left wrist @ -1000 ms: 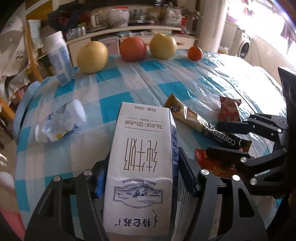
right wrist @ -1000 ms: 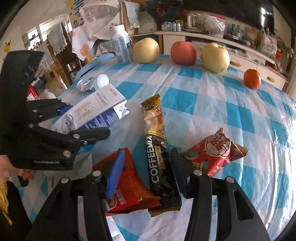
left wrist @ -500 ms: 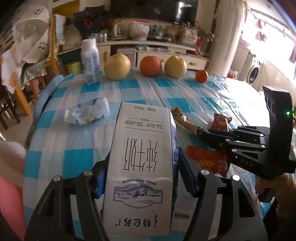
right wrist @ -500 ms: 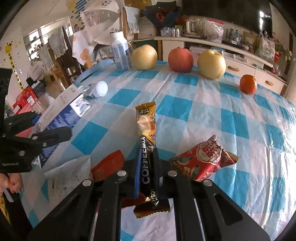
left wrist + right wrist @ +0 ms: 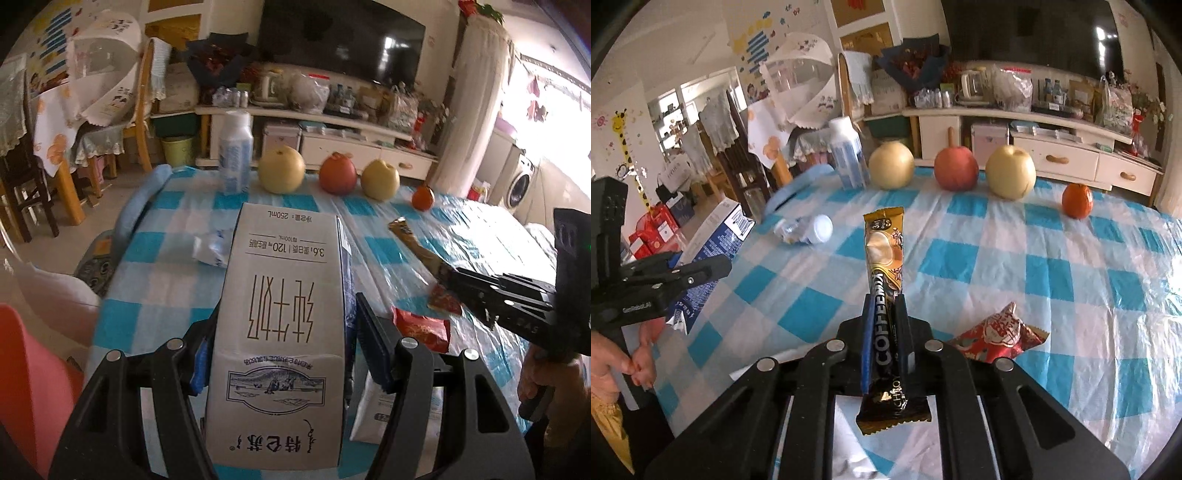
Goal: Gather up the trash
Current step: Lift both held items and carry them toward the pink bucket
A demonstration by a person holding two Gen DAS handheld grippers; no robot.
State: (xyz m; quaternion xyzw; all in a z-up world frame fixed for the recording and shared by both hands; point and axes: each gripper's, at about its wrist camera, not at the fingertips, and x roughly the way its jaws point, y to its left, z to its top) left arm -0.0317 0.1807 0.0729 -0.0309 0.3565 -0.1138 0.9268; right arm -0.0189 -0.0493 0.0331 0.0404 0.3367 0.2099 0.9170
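Observation:
My left gripper (image 5: 282, 314) is shut on a white milk carton (image 5: 284, 325) and holds it above the table's near left; the carton also shows in the right wrist view (image 5: 716, 236). My right gripper (image 5: 884, 302) is shut on a gold and black coffee sachet (image 5: 884, 258), lifted off the checked tablecloth (image 5: 997, 258); the sachet also shows in the left wrist view (image 5: 410, 240). A red snack wrapper (image 5: 1001, 336) lies right of it. A second red wrapper (image 5: 421, 328) and a crumpled small bottle (image 5: 805, 230) lie on the table.
An upright white bottle (image 5: 849, 155), two yellow pears (image 5: 891, 166), a red apple (image 5: 956, 168) and a tangerine (image 5: 1078, 199) line the far edge. A white paper packet (image 5: 373, 413) lies at the near edge. Chairs (image 5: 33, 173) stand to the left.
Both grippers have risen. My right gripper, open around the sachet a second ago, shut on it and lifted it off the cloth. My left gripper lifted the carton higher.

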